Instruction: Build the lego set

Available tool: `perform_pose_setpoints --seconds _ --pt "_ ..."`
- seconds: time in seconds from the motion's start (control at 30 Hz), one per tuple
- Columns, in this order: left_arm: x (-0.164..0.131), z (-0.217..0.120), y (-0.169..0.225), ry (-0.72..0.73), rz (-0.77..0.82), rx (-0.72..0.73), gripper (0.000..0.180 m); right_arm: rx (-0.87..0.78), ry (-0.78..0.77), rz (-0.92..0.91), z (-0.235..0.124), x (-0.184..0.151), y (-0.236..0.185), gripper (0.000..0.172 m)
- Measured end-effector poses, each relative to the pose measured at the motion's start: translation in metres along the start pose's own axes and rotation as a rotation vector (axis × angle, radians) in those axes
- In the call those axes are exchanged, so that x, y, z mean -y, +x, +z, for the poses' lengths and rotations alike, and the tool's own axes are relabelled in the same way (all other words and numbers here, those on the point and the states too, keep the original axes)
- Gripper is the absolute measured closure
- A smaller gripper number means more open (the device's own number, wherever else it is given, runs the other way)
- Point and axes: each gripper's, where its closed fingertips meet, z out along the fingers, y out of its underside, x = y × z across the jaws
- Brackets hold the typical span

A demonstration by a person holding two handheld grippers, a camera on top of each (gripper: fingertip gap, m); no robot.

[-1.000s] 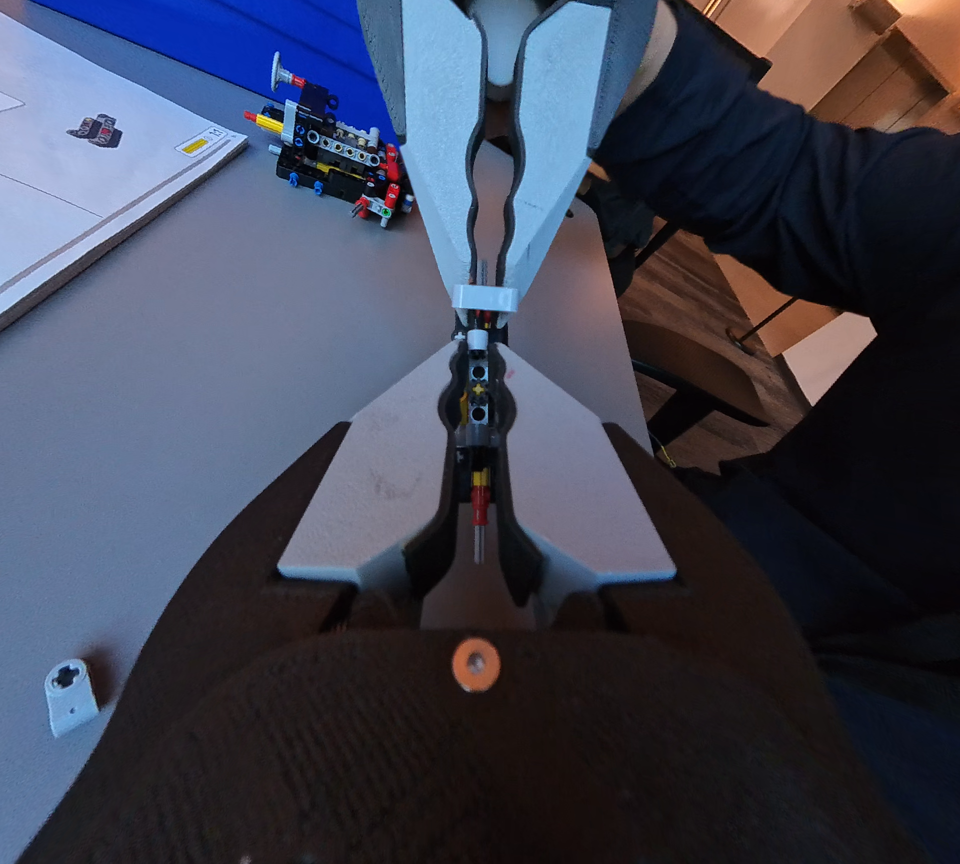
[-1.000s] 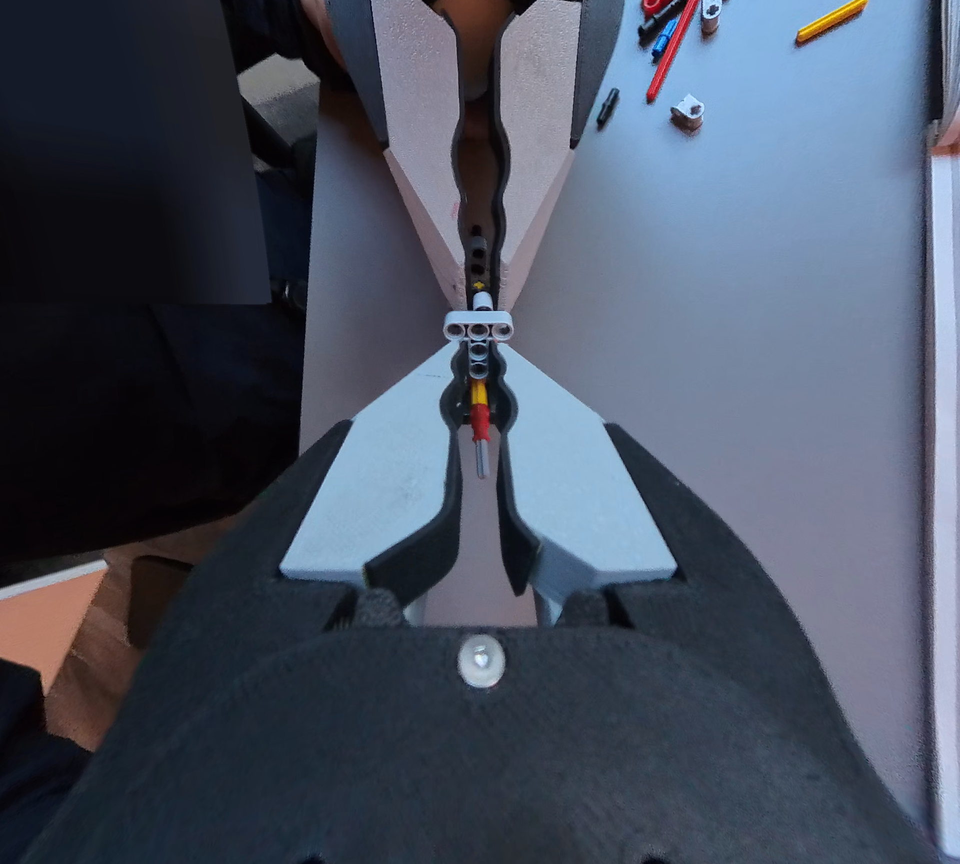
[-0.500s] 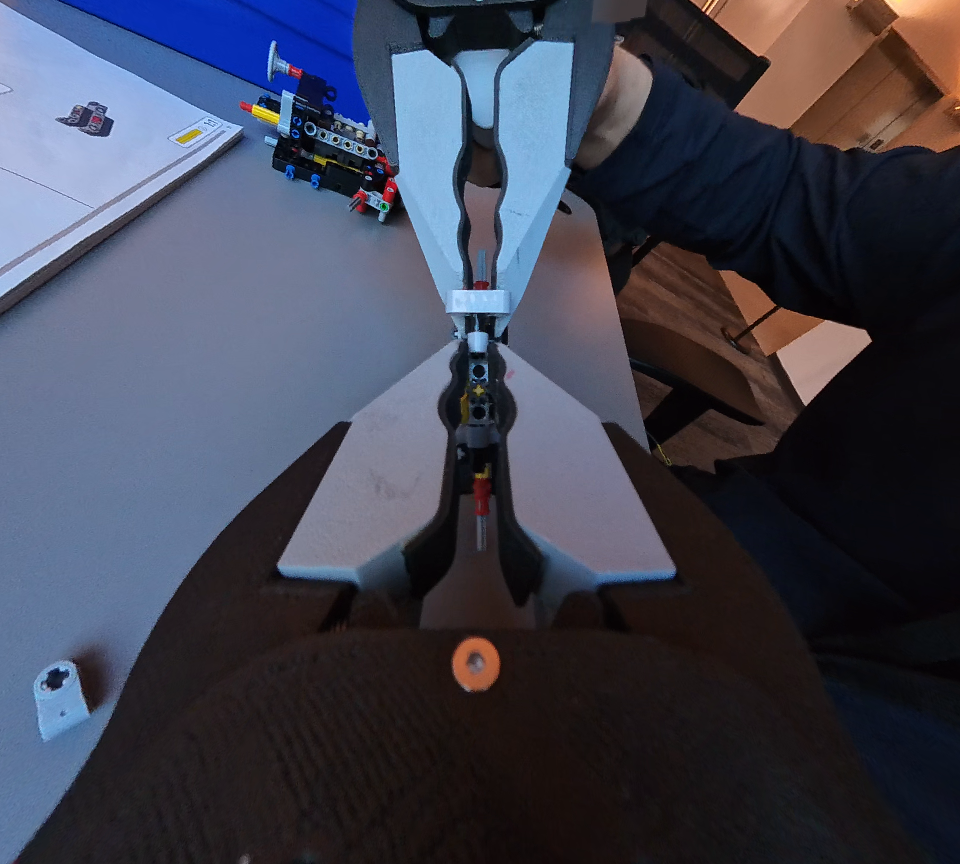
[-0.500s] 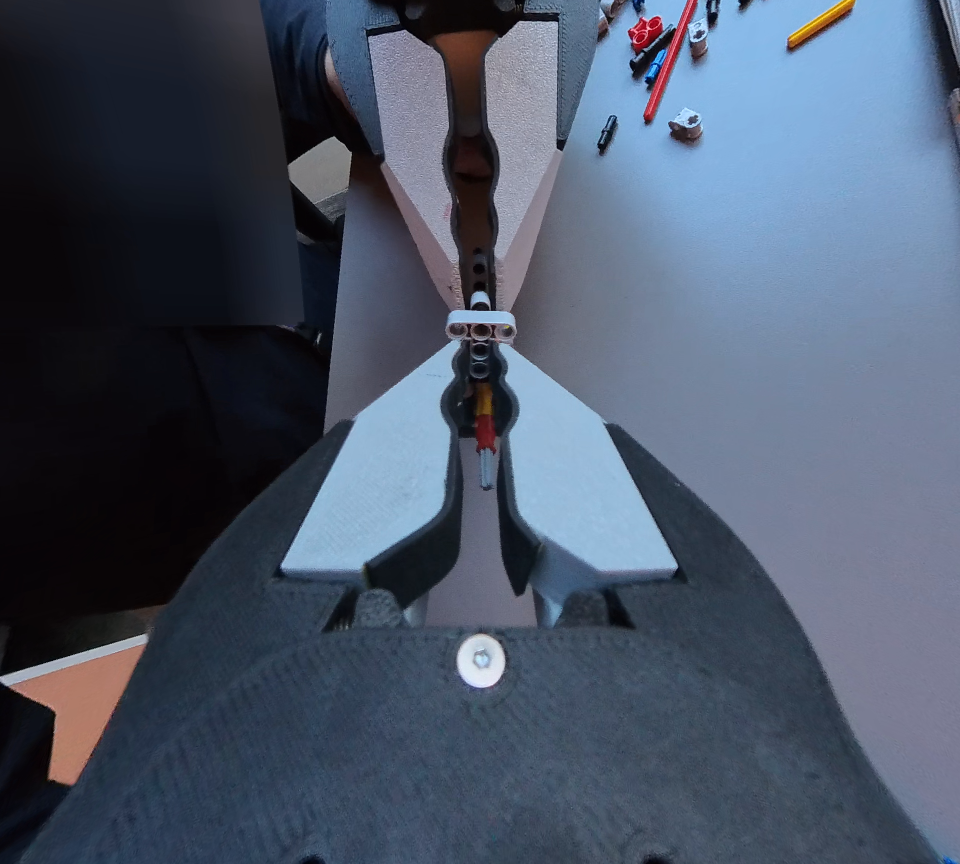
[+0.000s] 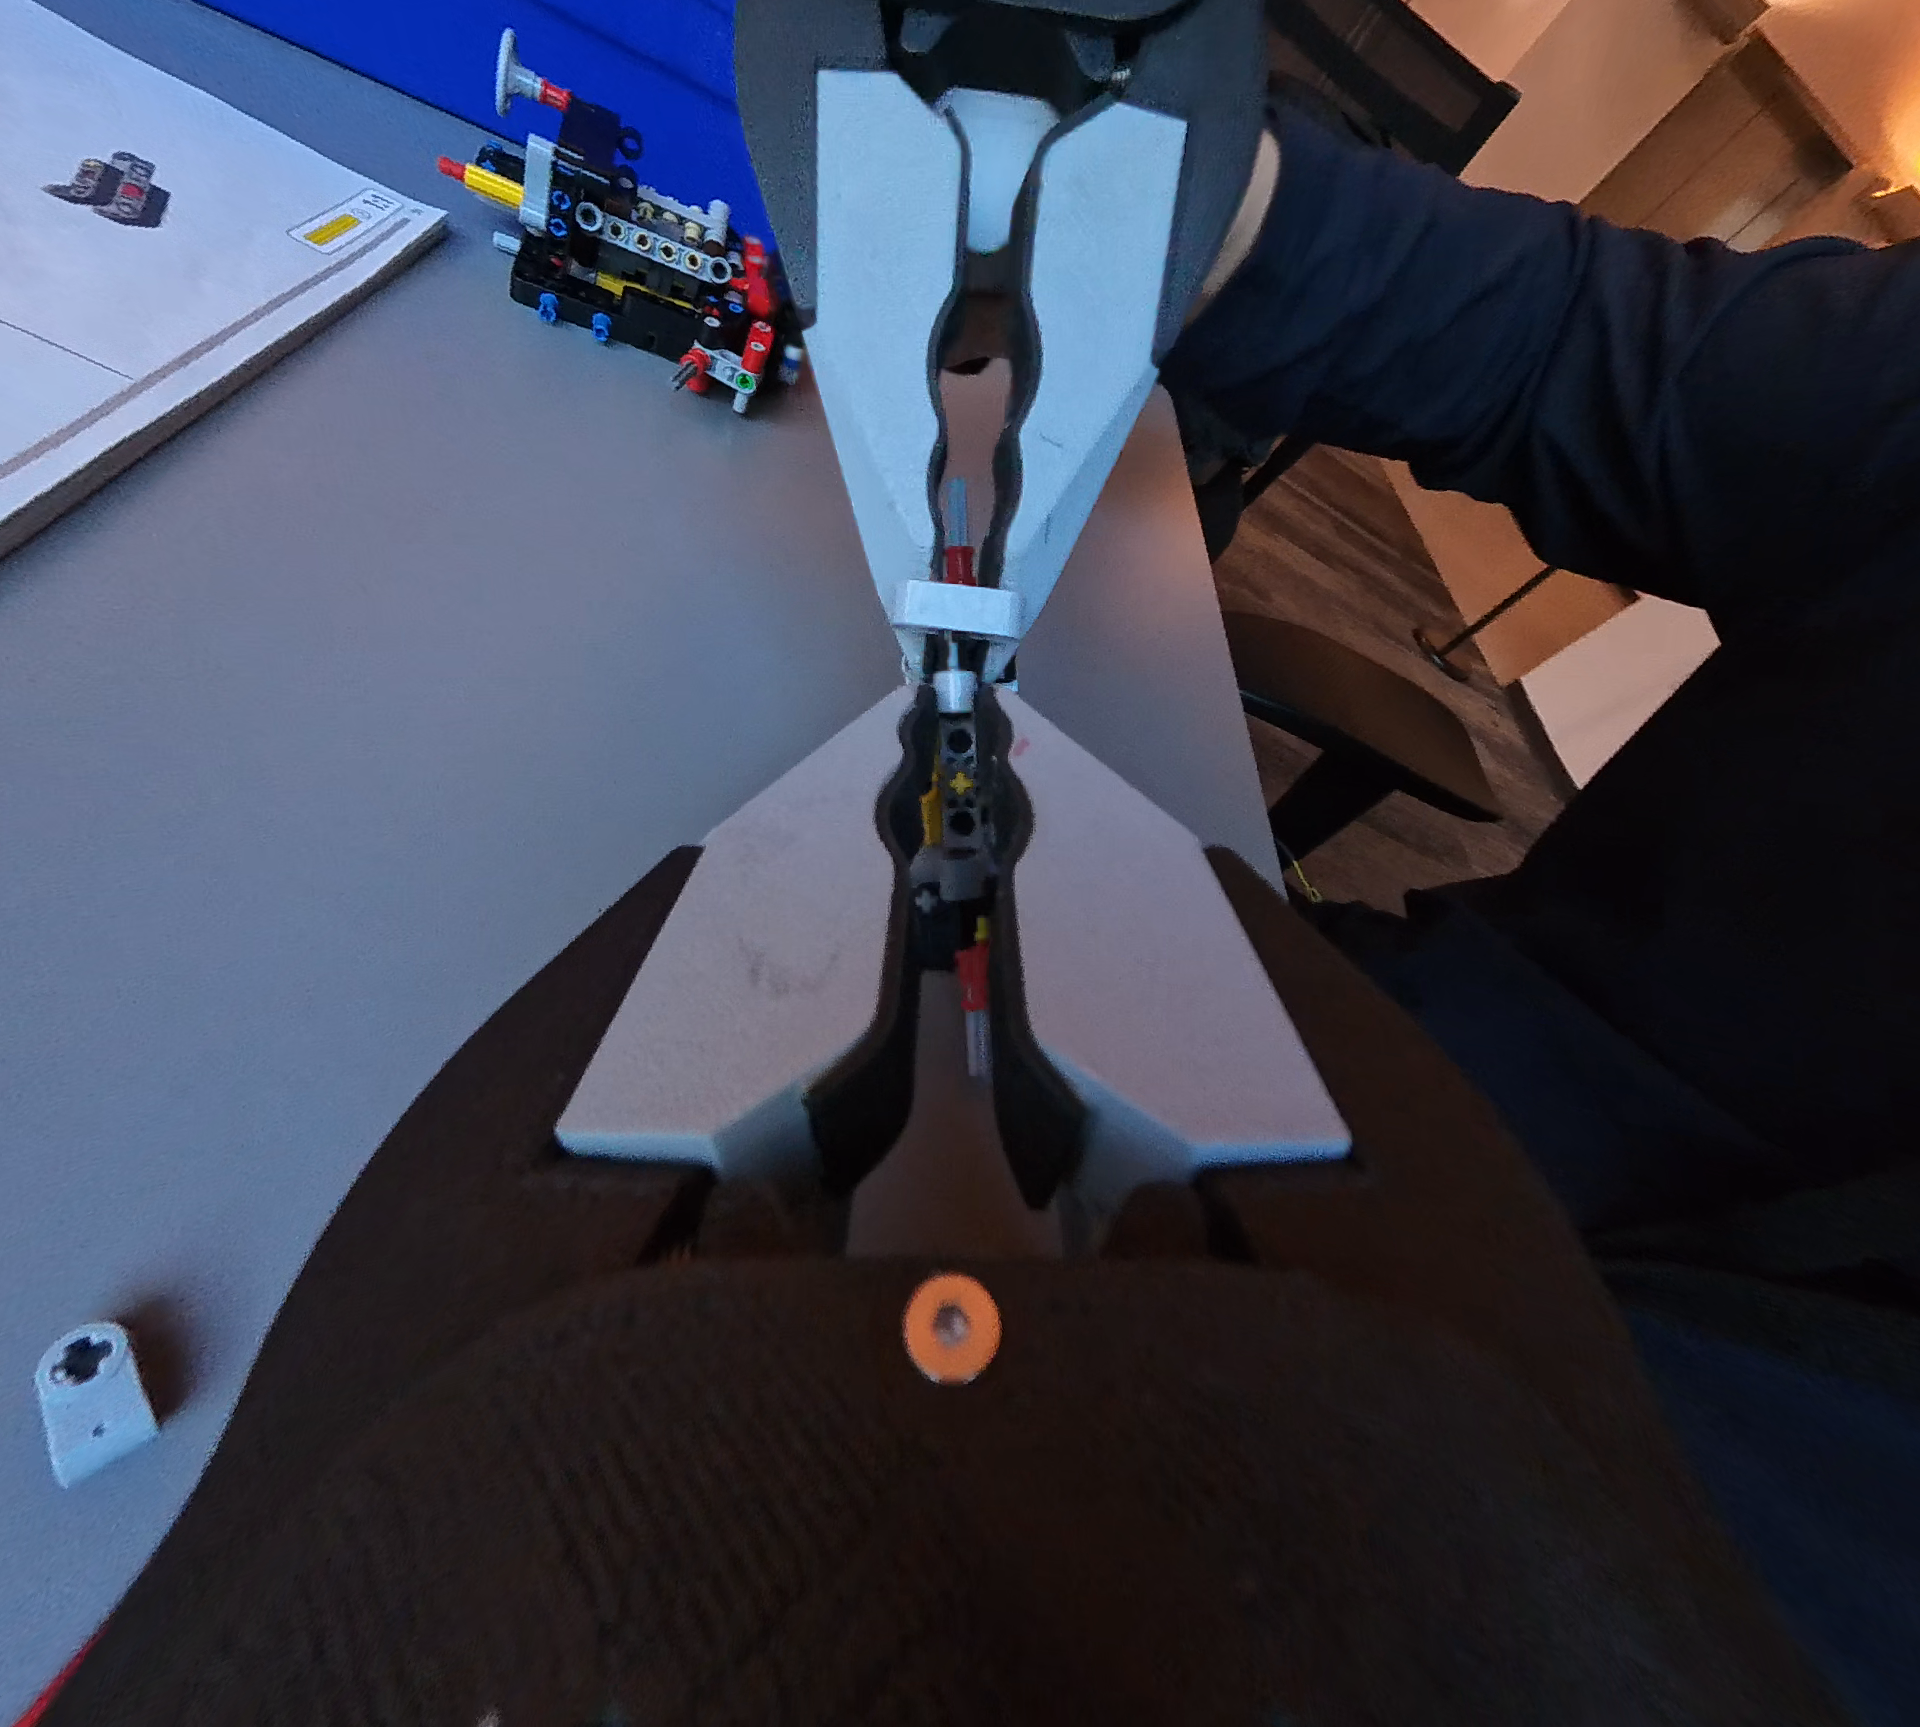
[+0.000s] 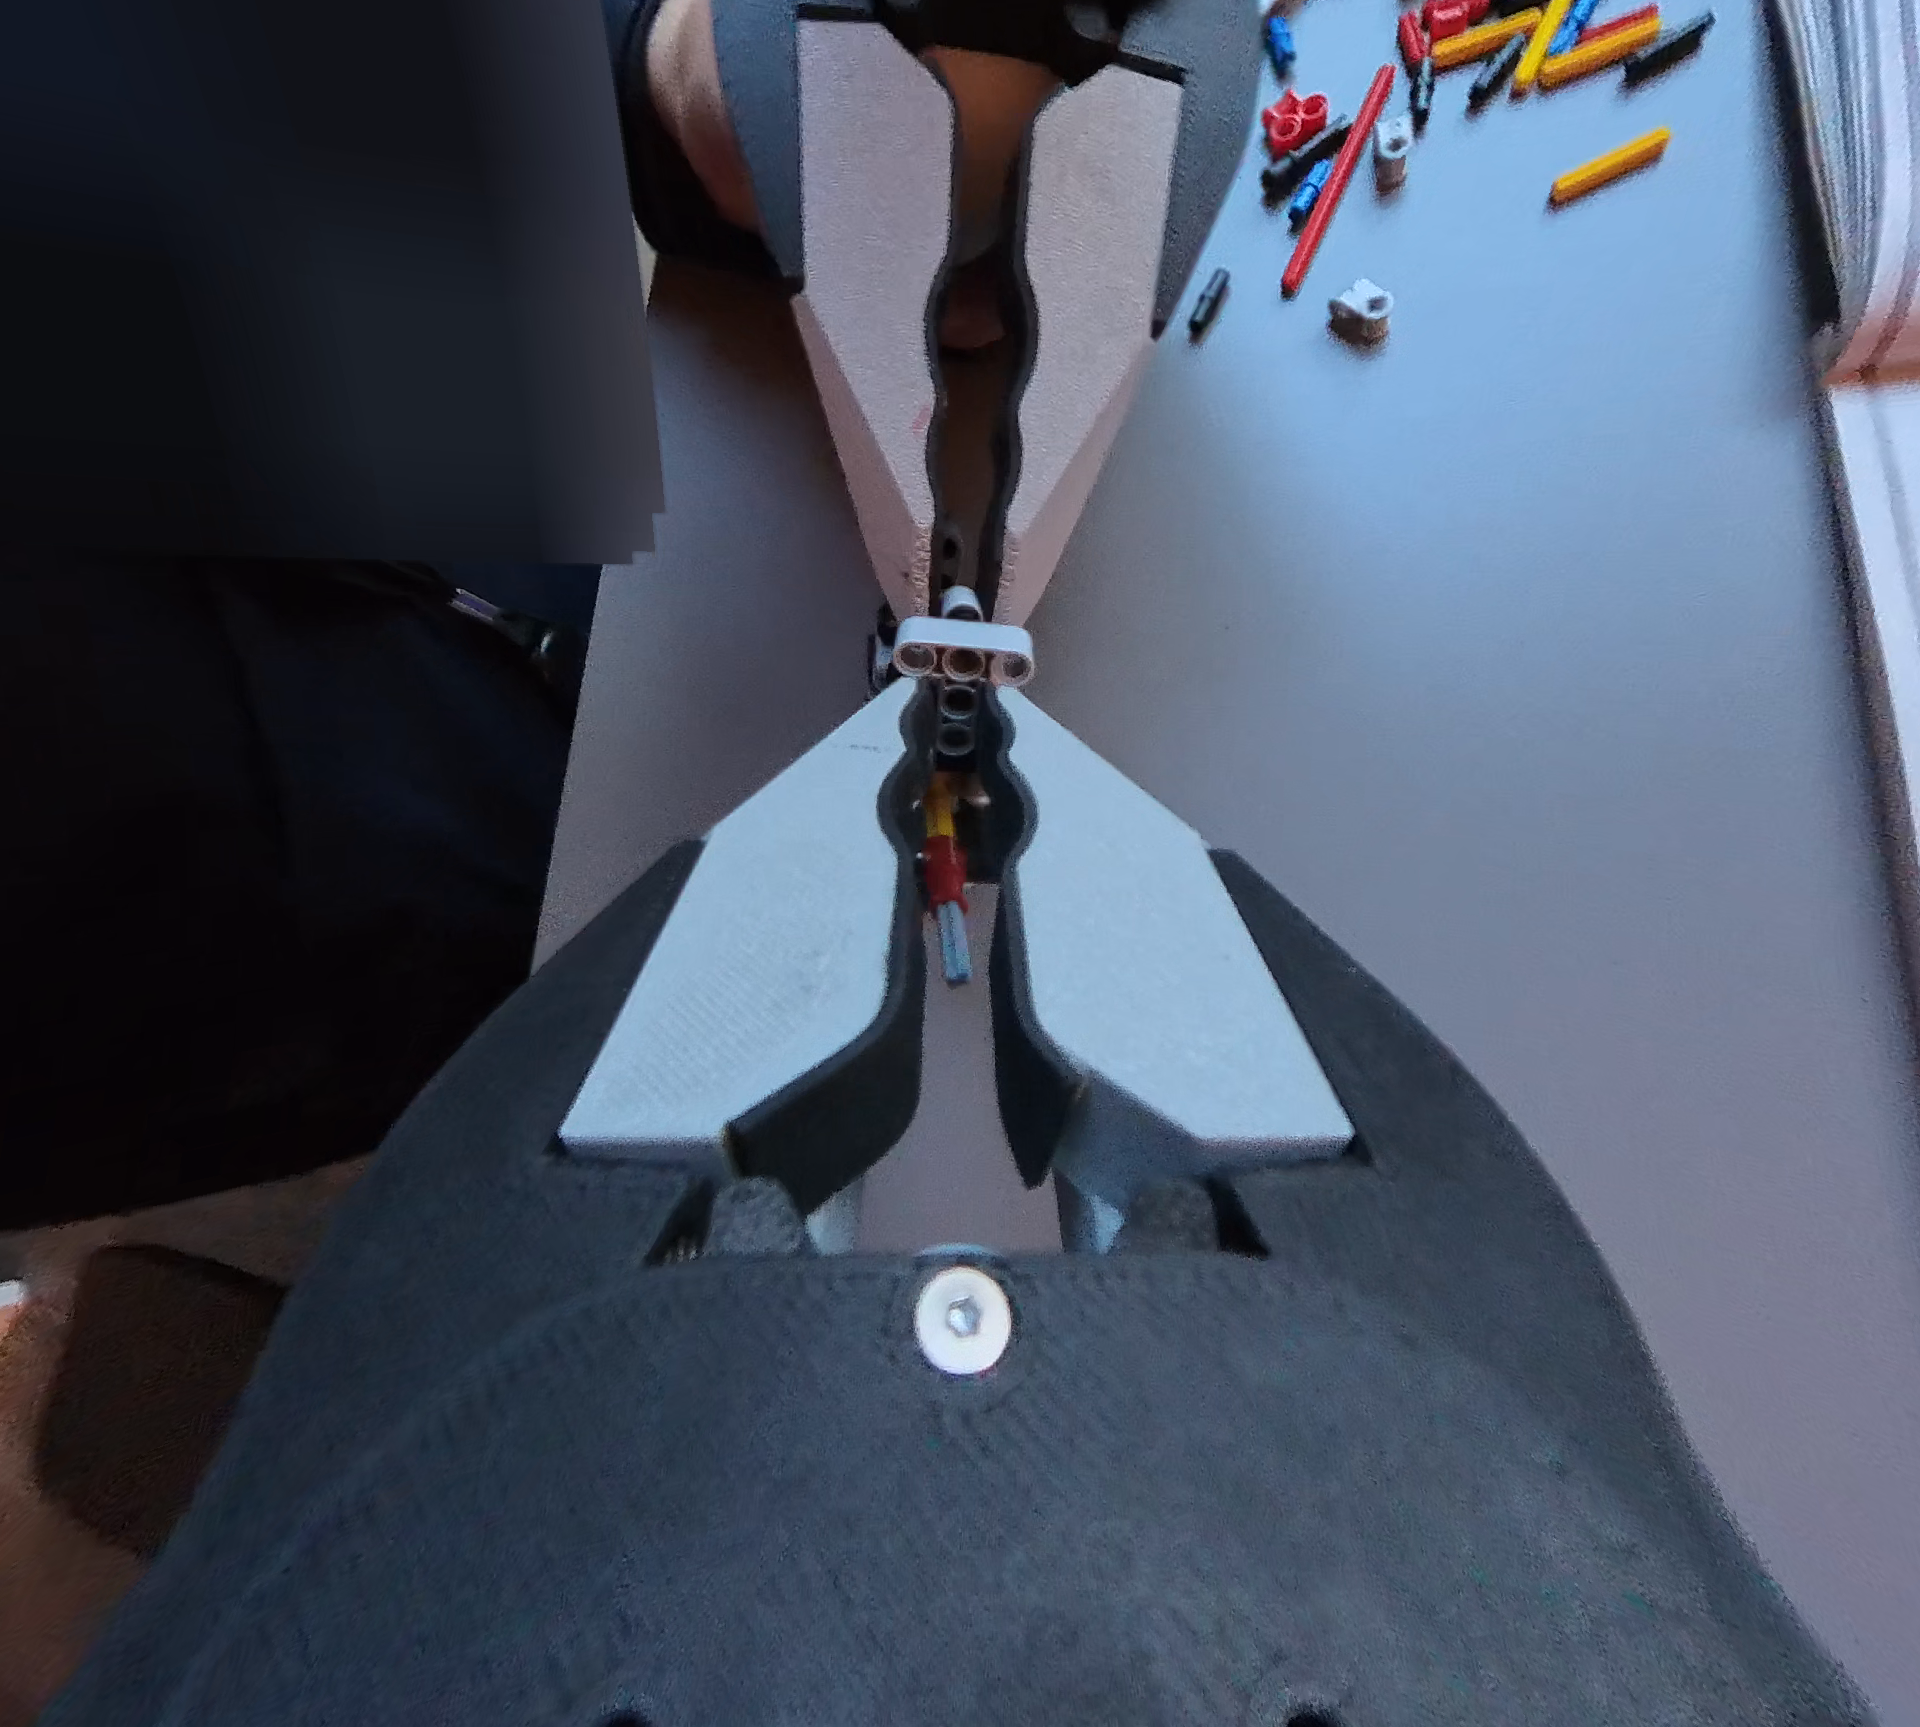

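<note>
grey-and-black technic assembly point(image 5: 958, 784) sits clamped tip to tip between both grippers, above the grey table point(image 5: 395, 638); left gripper point(image 5: 958, 721) pinches the dark beam with its yellow cross axle, right gripper point(image 6: 961, 690) pinches the end with the white three-hole beam point(image 6: 962, 649), red bush and grey axle trailing; loose pieces point(image 6: 1475, 15) beyond

I can read no writing anywhere. The booklet point(image 5: 156, 264) on my counter point(image 5: 416, 638) bears a small yellow label point(image 5: 348, 226) and a printed picture, both too small to read.
</note>
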Motion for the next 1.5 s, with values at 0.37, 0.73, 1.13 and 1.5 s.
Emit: perform_pose_setpoints --seconds 0.37,0.73,1.13,1.5 --pt "-0.008 0.008 0.004 -0.058 0.055 0.007 0.175 0.143 -0.218 0.061 0.002 -0.011 -0.006 0.168" --pt "-0.009 0.009 0.005 -0.064 0.050 -0.002 0.175 0.243 -0.225 0.126 0.002 -0.011 -0.009 0.169" --pt "-0.009 0.004 0.001 -0.046 -0.019 -0.031 0.174 0.287 0.075 0.314 0.008 -0.005 -0.005 0.168" --pt "-0.005 0.006 0.004 -0.020 -0.021 -0.055 0.175 0.276 0.144 0.278 -0.001 -0.005 -0.009 0.162"
